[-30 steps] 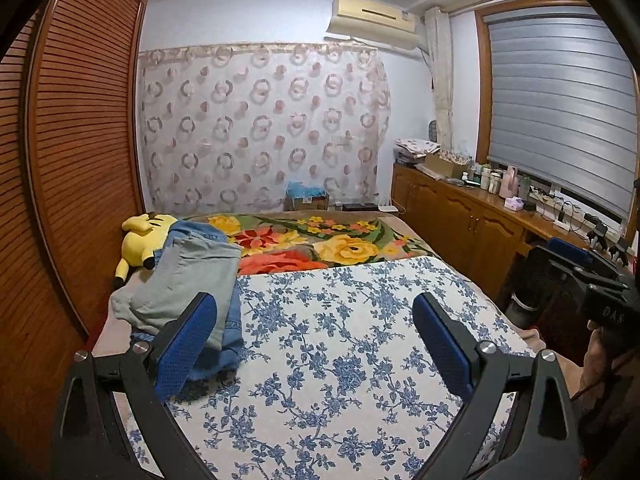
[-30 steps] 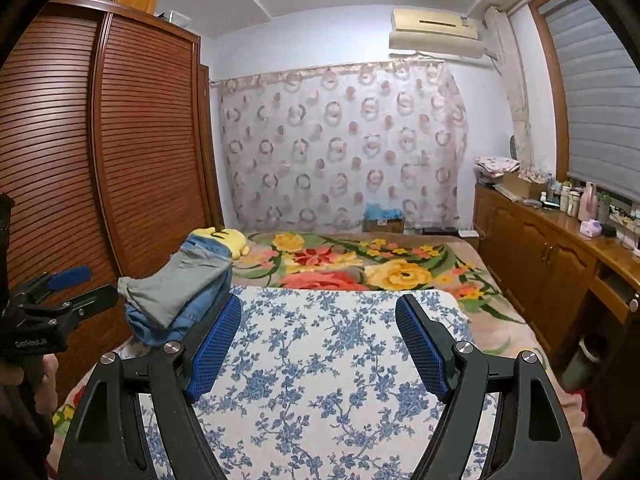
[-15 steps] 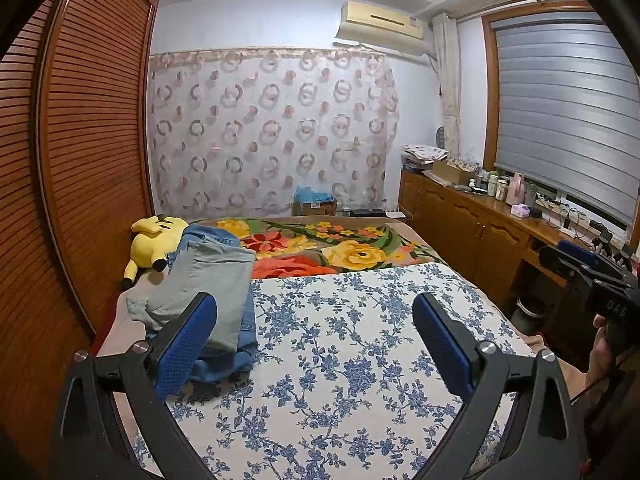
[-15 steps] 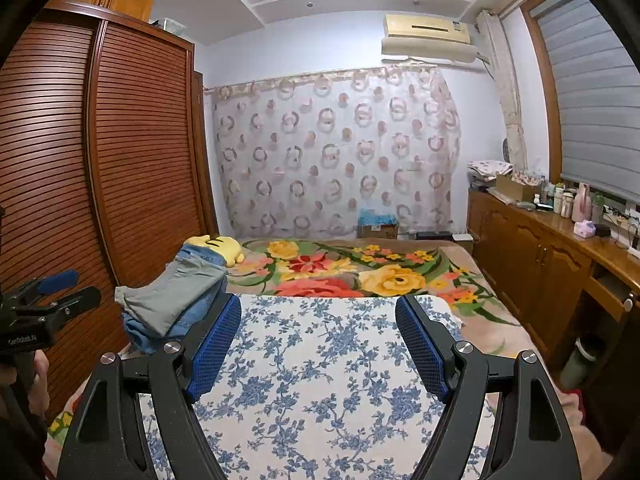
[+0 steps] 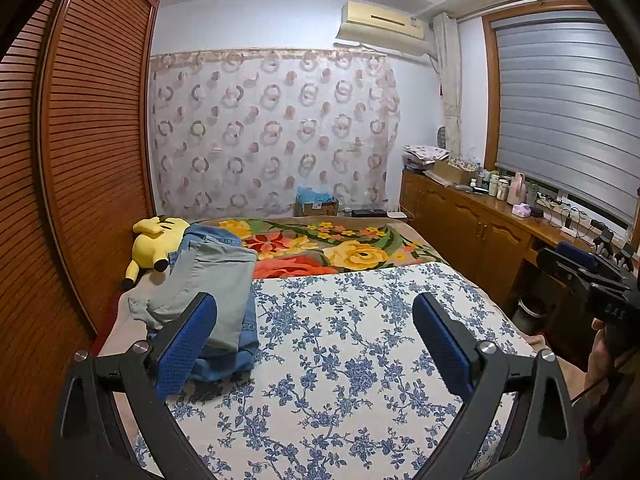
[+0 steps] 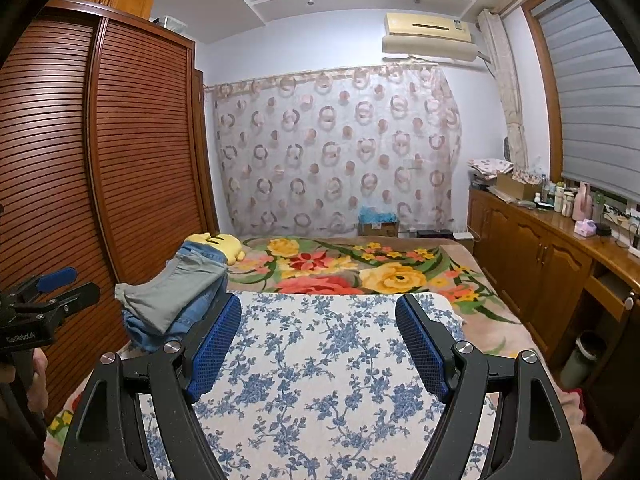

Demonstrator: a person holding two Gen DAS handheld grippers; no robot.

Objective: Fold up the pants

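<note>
Folded grey pants (image 5: 212, 280) lie on top of folded blue jeans (image 5: 244, 344) in a stack at the left side of the bed; the stack also shows in the right wrist view (image 6: 176, 292). My left gripper (image 5: 316, 332) is open and empty, held above the blue-flowered sheet (image 5: 348, 340), just right of the stack. My right gripper (image 6: 320, 336) is open and empty above the same sheet (image 6: 316, 364). Each gripper shows at the edge of the other's view.
A yellow plush toy (image 5: 154, 240) lies behind the stack. A flowered blanket (image 5: 344, 248) covers the far bed. A slatted wooden wardrobe (image 5: 80, 184) stands close on the left. A wooden cabinet (image 5: 480, 228) with bottles runs along the right wall.
Both grippers have drawn back and tilted up a little, so the bed sits lower in both views. Both stay open and empty. The stack has not moved.
</note>
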